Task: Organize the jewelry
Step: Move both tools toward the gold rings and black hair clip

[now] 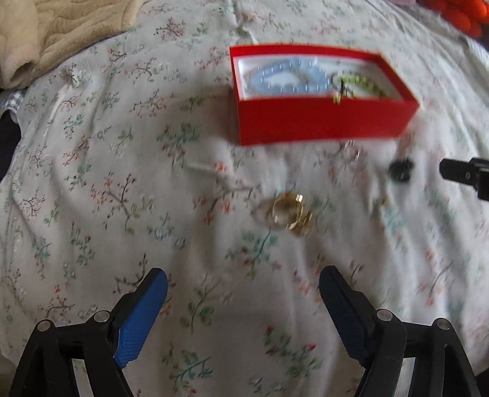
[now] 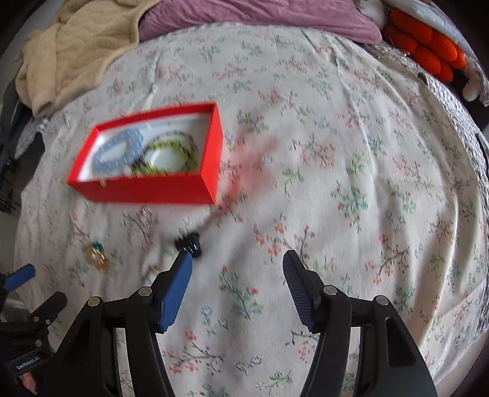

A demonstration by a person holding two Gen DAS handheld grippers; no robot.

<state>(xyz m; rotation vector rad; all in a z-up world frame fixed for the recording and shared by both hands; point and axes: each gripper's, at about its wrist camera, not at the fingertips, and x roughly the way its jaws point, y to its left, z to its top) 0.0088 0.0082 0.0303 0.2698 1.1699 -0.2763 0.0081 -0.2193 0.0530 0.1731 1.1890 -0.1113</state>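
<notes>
Both the left claw [image 1: 243,300] and right claw [image 2: 237,282] gape empty above the bed [image 2: 336,152]; gold rings [image 1: 288,213] lie near the red box [image 1: 321,122].

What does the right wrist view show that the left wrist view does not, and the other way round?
Only the right wrist view: a purple pillow at the head of the bed, the right gripper from behind with jaws apart and nothing between them, and the bedspread to the box's right.

Only the left wrist view: the left gripper from behind, jaws apart and empty, and bedspread left of the box.

Both: the red box holding a blue and a green bead bracelet, gold jewelry and a small black piece loose on the floral bedspread, and the beige blanket.
</notes>
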